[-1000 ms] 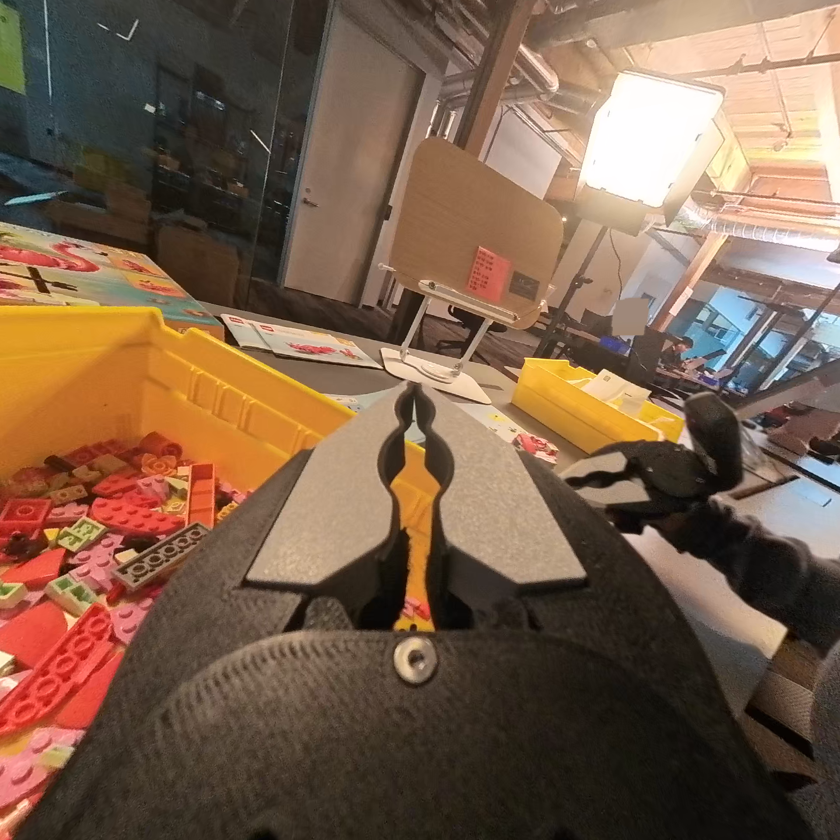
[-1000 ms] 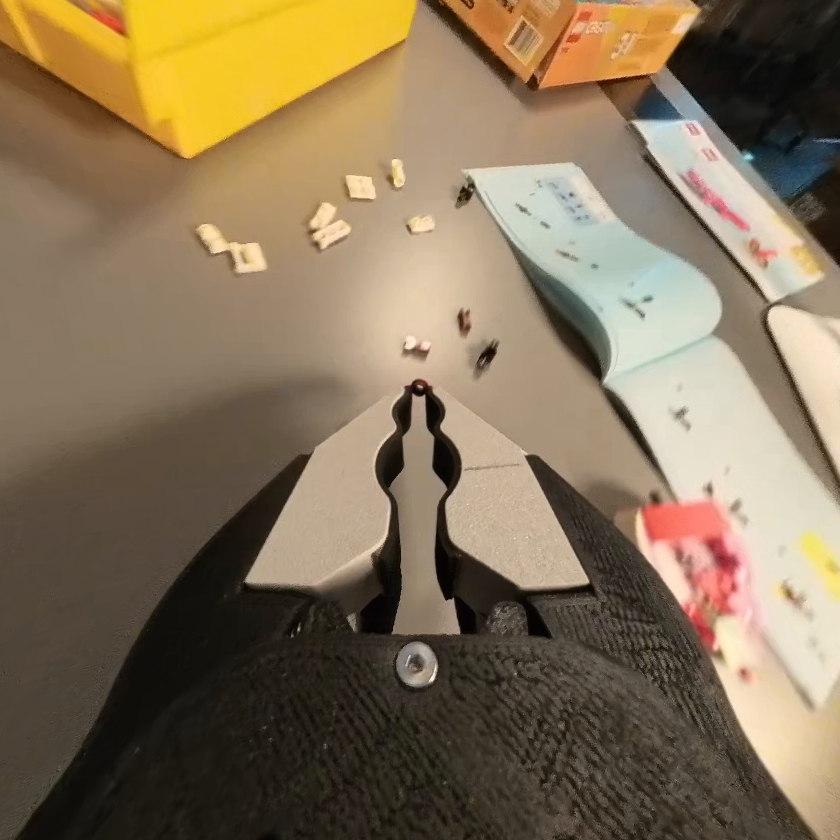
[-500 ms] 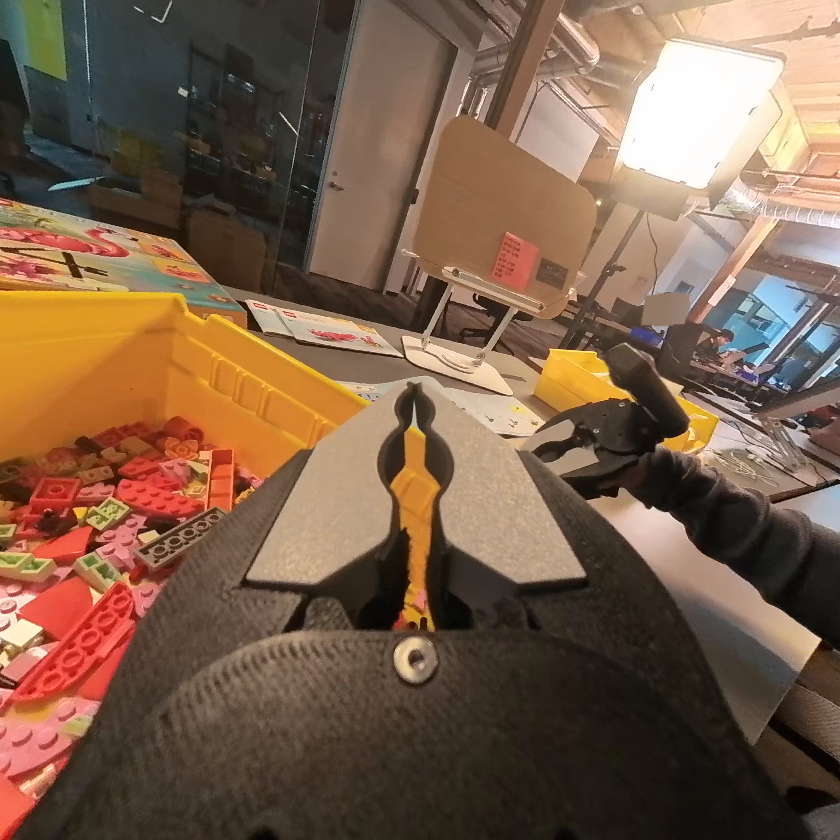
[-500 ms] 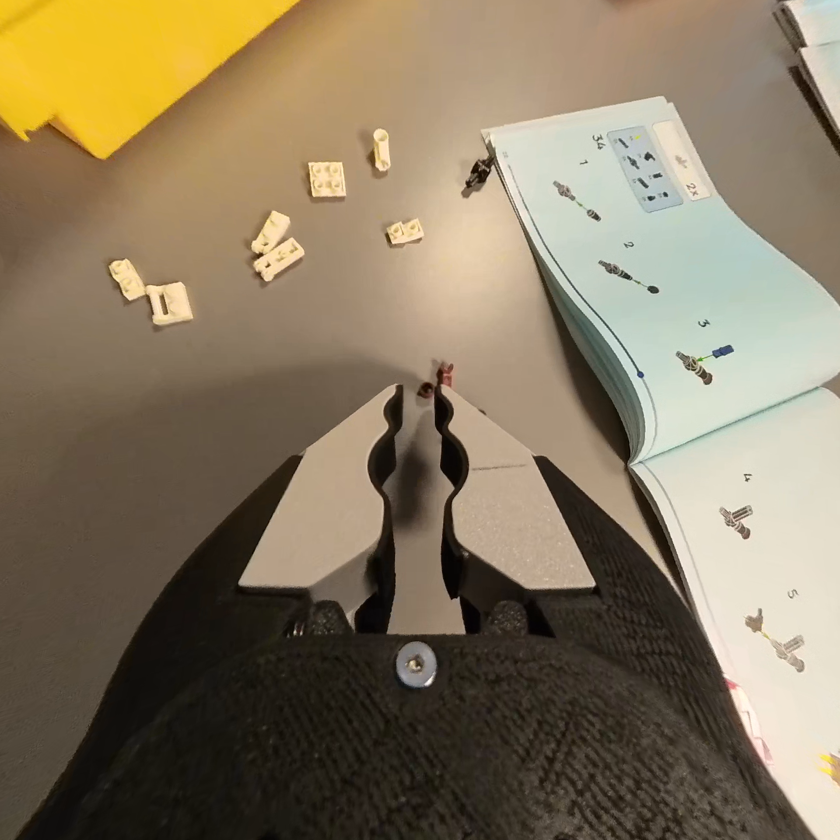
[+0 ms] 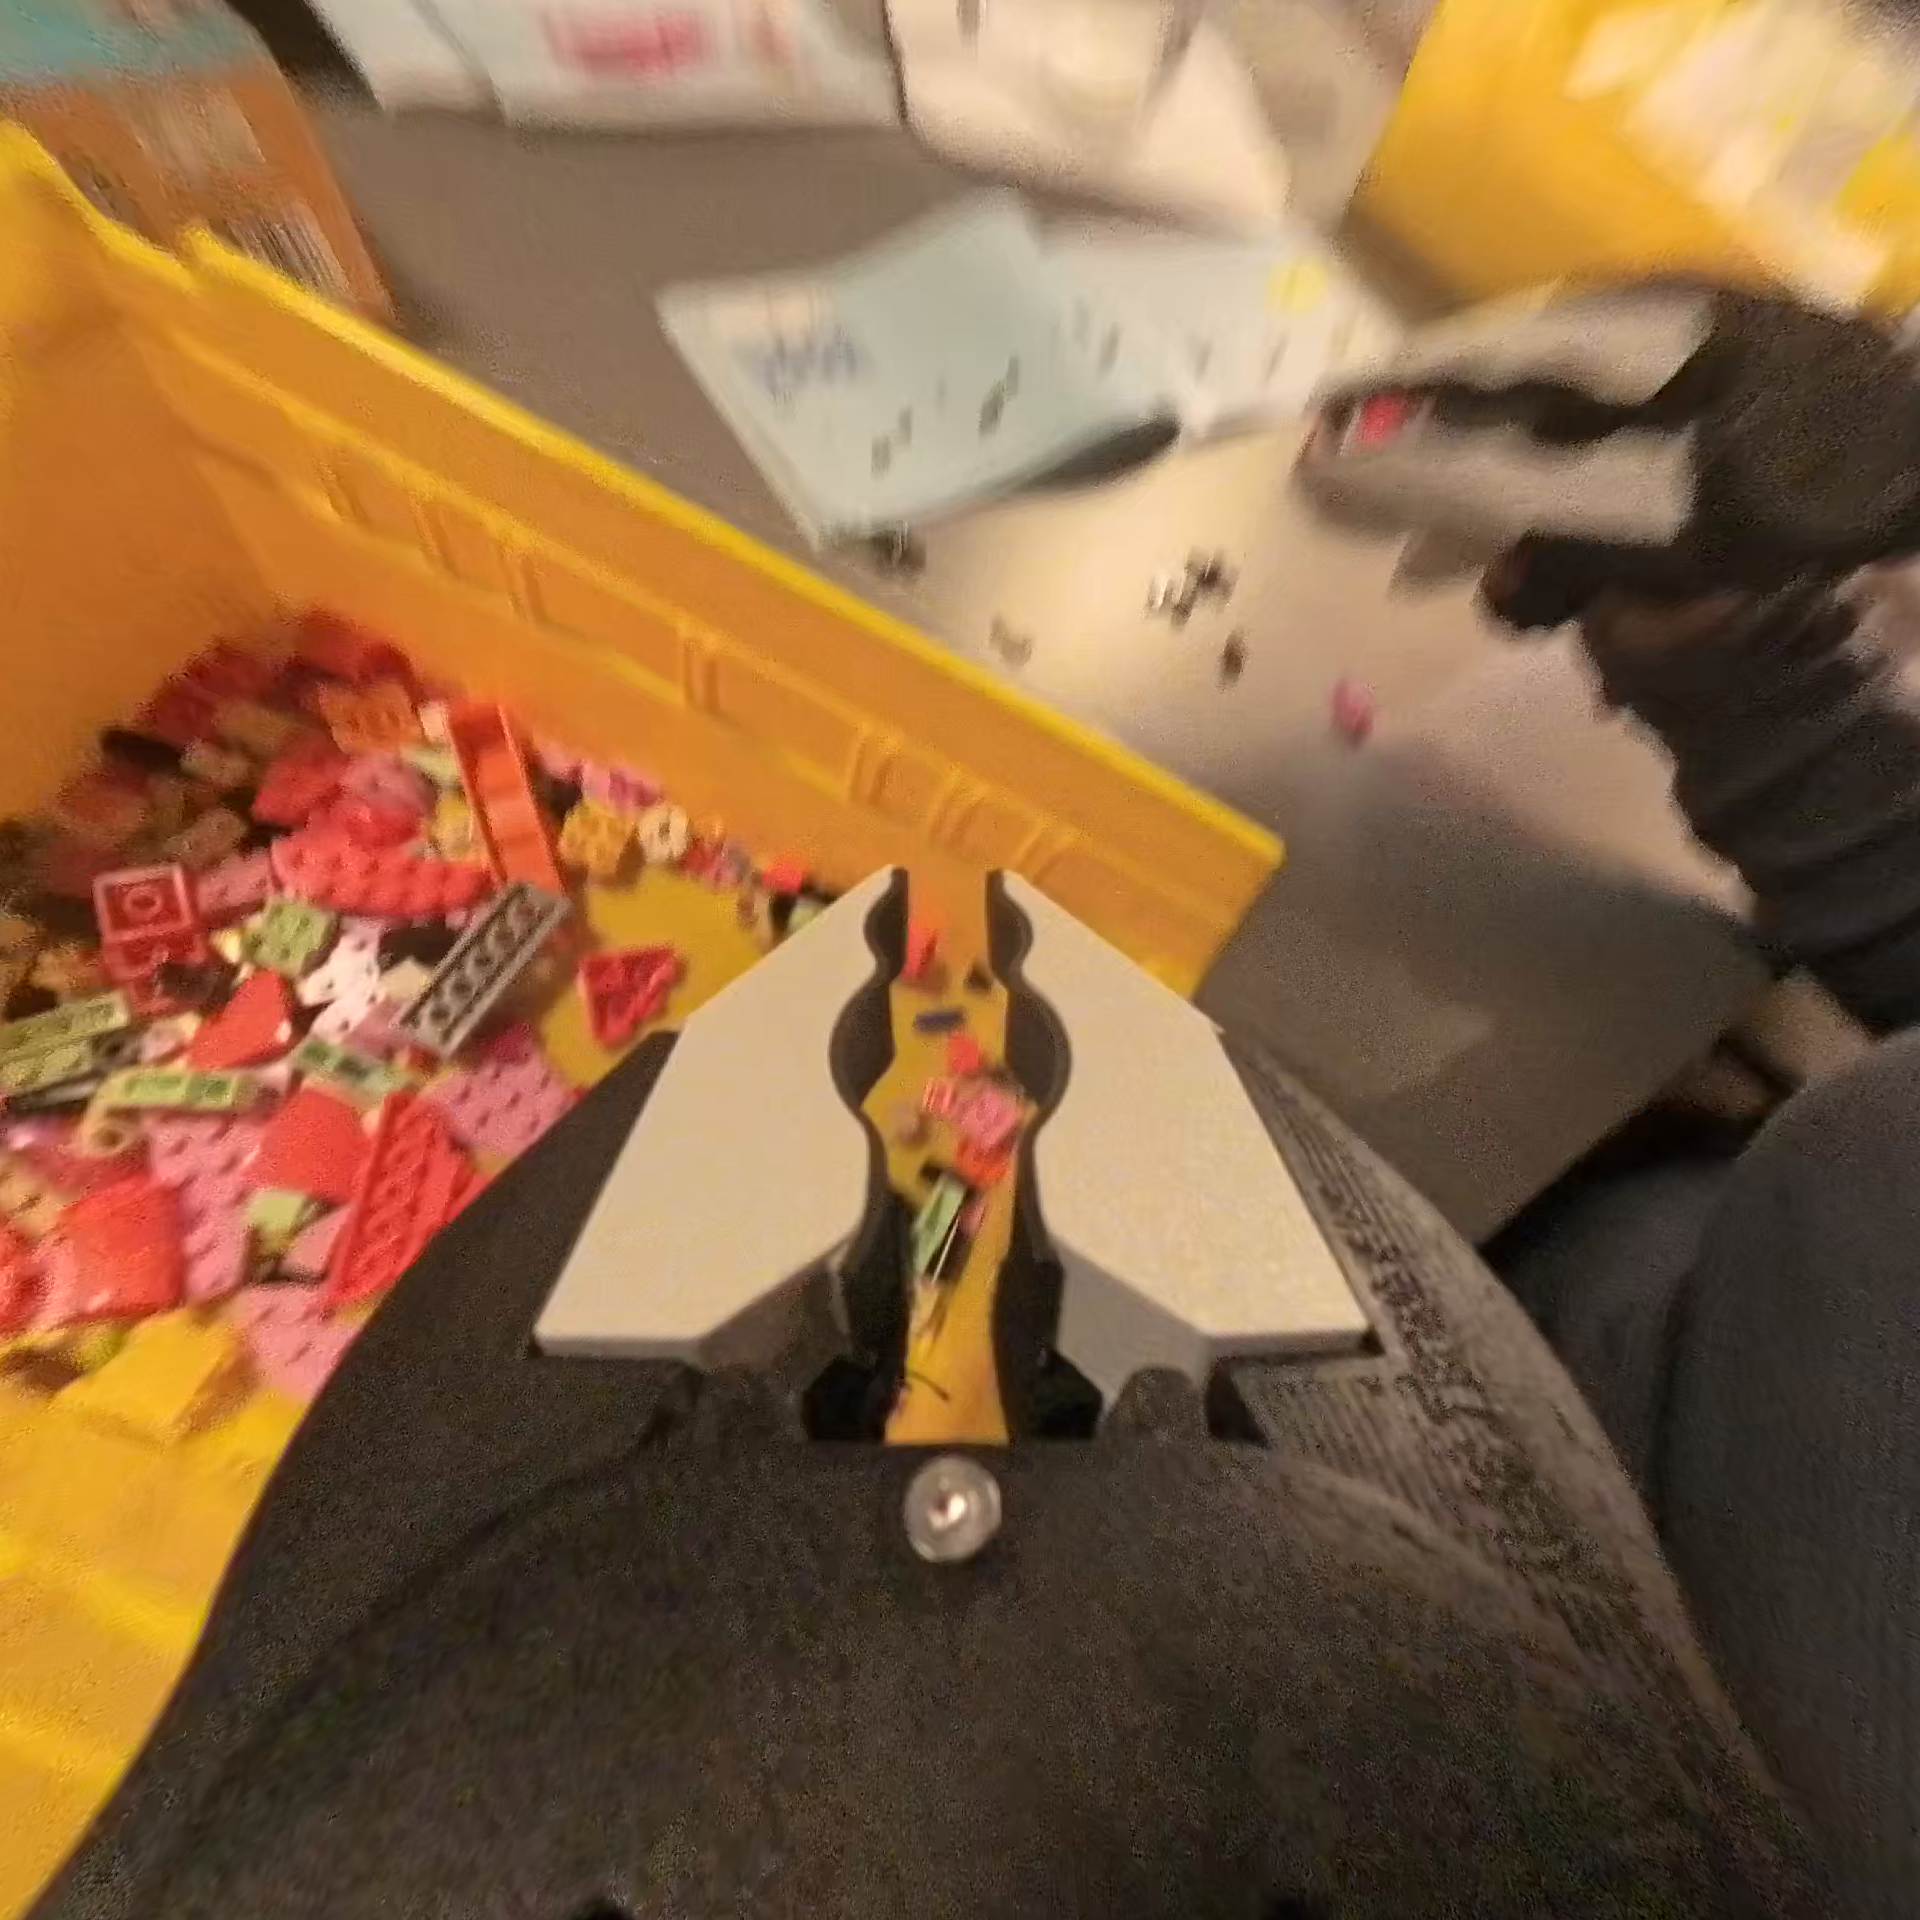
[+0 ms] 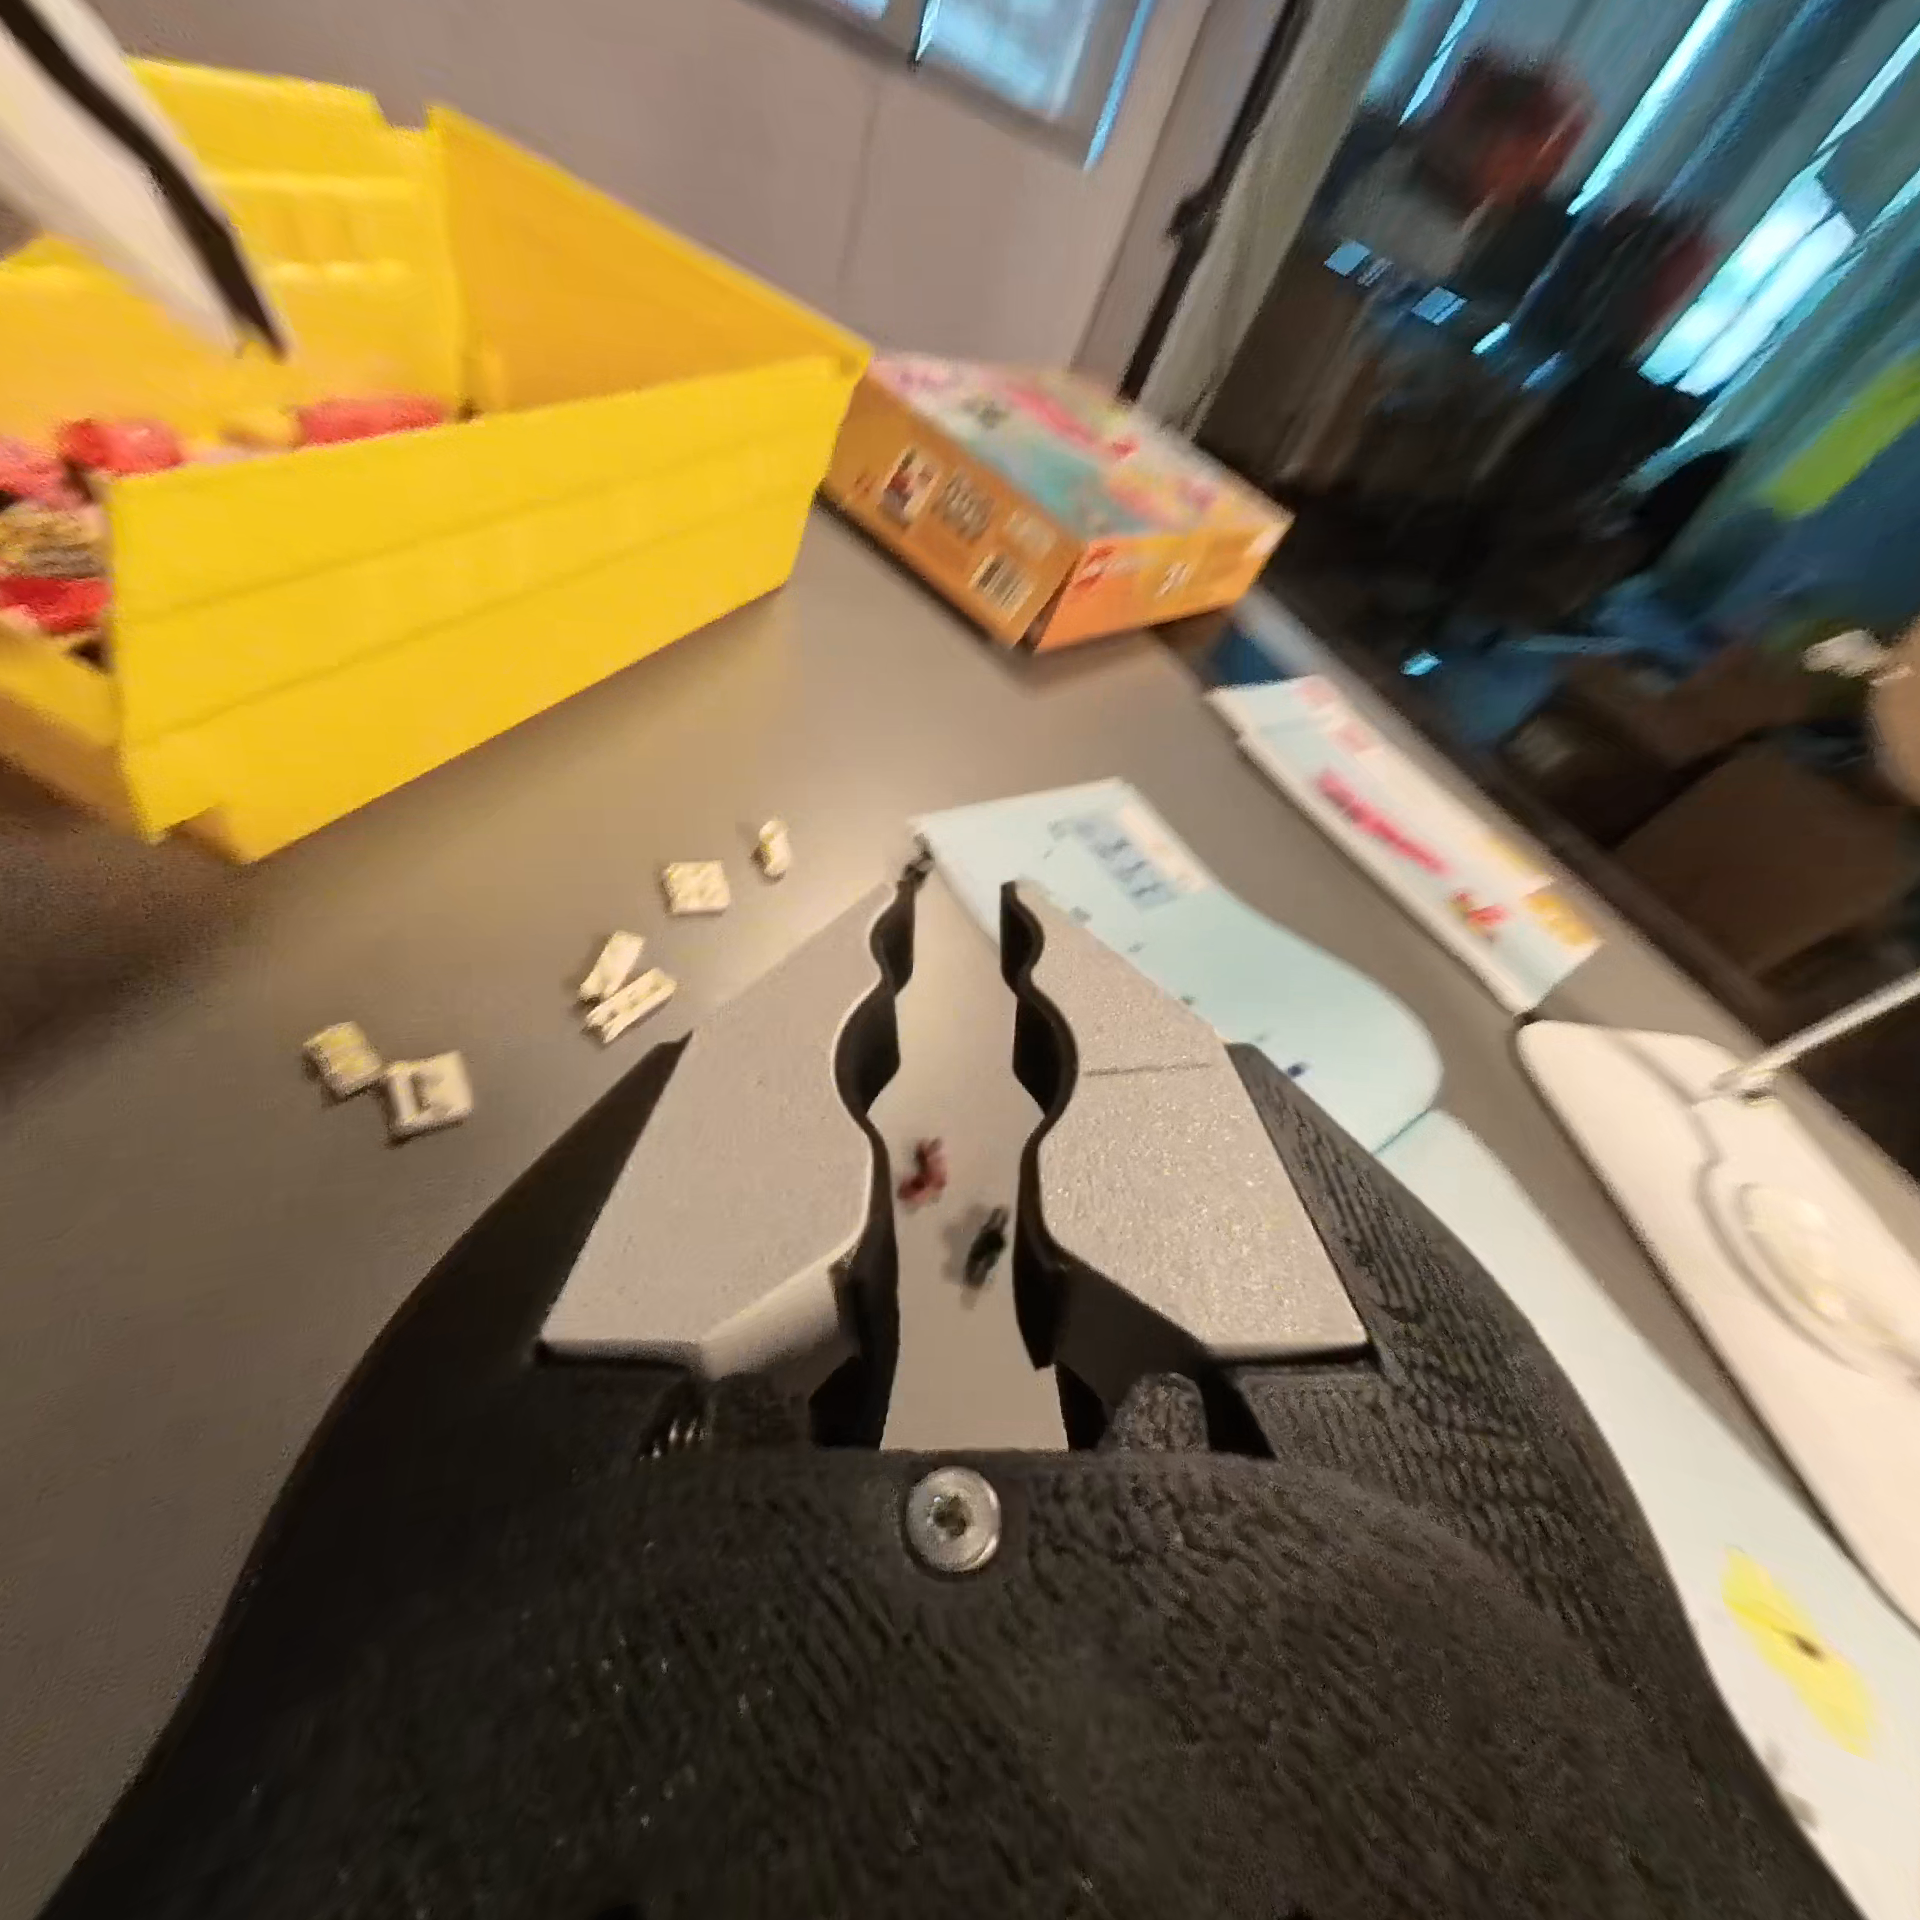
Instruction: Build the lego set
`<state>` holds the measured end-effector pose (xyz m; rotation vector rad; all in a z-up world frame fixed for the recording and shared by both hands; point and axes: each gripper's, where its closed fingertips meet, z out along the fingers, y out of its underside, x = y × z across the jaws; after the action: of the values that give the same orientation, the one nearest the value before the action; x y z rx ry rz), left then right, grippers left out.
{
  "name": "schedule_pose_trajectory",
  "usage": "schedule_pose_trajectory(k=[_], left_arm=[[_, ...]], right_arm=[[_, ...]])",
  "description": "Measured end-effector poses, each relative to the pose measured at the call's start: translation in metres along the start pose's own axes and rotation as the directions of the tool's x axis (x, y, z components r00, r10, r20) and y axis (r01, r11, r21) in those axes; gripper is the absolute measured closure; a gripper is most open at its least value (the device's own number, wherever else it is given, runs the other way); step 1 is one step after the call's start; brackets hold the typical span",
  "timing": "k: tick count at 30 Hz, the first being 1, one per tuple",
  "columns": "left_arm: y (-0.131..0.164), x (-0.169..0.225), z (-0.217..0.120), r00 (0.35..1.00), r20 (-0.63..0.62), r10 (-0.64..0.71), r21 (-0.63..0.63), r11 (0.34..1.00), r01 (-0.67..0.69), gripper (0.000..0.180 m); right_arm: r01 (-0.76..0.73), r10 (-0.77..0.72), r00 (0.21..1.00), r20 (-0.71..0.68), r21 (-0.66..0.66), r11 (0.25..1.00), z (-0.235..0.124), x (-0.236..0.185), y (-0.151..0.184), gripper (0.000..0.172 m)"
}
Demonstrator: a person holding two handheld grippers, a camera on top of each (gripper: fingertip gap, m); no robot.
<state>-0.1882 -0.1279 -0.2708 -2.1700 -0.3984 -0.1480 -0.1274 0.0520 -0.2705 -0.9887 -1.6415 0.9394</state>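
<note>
Your left gripper [image 5: 943, 894] hangs spread and empty over the bin's [image 5: 727, 665] bricks [image 5: 343, 997] (yellow wall at twelve o'clock); your right gripper [image 6: 958, 902], also spread, holds nothing above the table [image 6: 436, 1226].

Left claw [image 5: 943, 899] parted, tipped into bin [image 5: 665, 623]; right claw [image 6: 956, 904] lifted.

Warm indoor light — heavy motion blur throughout

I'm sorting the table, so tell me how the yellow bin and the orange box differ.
The yellow bin is open-topped and holds a heap of red and pink bricks; the orange box is closed, so its contents are hidden. The bin is plain plastic with ribbed walls; the box is flat printed cardboard. The bin stands taller; the box lies low. Both sit on the grey table.
</note>
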Motion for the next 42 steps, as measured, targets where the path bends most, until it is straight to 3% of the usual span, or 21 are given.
schedule_pose_trajectory(k=[3,6,9,12,16,18,22,24,26,30,36,42], left_arm=[[0.024,-0.013,0.004,0.989,0.072,0.127,-0.298,0.949,-0.100,0.170],[0.042,-0.005,0.008,0.991,-0.022,0.133,-0.458,0.880,-0.129,0.174],[0.062,-0.002,0.010,0.993,-0.087,0.074,-0.579,0.808,-0.111,0.168],[0.079,0.002,0.016,0.989,-0.148,0.011,-0.646,0.756,-0.104,0.155],[0.098,-0.005,0.016,0.986,-0.164,0.007,-0.726,0.676,-0.125,0.152],[0.098,-0.010,0.017,0.984,-0.173,0.046,-0.728,0.667,-0.159,0.151],[0.080,-0.006,0.031,0.940,-0.265,0.214,-0.616,0.713,-0.336,0.140],[0.073,0.000,0.035,0.864,-0.349,0.362,-0.523,0.690,-0.500,0.153],[0.074,0.012,0.033,0.787,-0.447,0.425,-0.446,0.656,-0.608,0.165],[0.082,0.021,0.034,0.738,-0.540,0.405,-0.408,0.640,-0.651,0.174],[0.089,0.020,0.039,0.682,-0.582,0.443,-0.379,0.595,-0.709,0.174],[0.093,0.016,0.045,0.697,-0.573,0.430,-0.401,0.595,-0.696,0.173]], right_arm=[[0.087,-0.063,0.978,-0.201,0.113,0.990,-0.007,0.026,-0.012,0.158],[0.170,-0.095,0.915,-0.392,0.163,0.972,-0.023,0.056,-0.010,0.159],[0.266,-0.137,0.842,-0.521,0.181,0.947,-0.041,0.074,-0.004,0.163],[0.357,-0.238,0.790,-0.565,0.108,0.928,-0.044,0.086,0.018,0.167],[0.241,-0.087,0.783,-0.616,0.172,0.955,-0.060,0.117,0.025,0.166],[0.189,-0.031,0.788,-0.615,0.192,0.963,-0.062,0.123,0.030,0.166],[0.183,-0.037,0.800,-0.599,0.184,0.966,-0.058,0.122,0.032,0.167],[0.189,-0.048,0.804,-0.592,0.179,0.966,-0.056,0.119,0.032,0.167],[0.187,-0.047,0.809,-0.586,0.180,0.966,-0.055,0.118,0.032,0.167],[0.178,-0.043,0.814,-0.579,0.180,0.967,-0.054,0.118,0.033,0.167],[0.184,-0.059,0.825,-0.562,0.168,0.968,-0.050,0.114,0.033,0.167],[0.176,-0.059,0.833,-0.550,0.163,0.971,-0.047,0.113,0.035,0.167]])
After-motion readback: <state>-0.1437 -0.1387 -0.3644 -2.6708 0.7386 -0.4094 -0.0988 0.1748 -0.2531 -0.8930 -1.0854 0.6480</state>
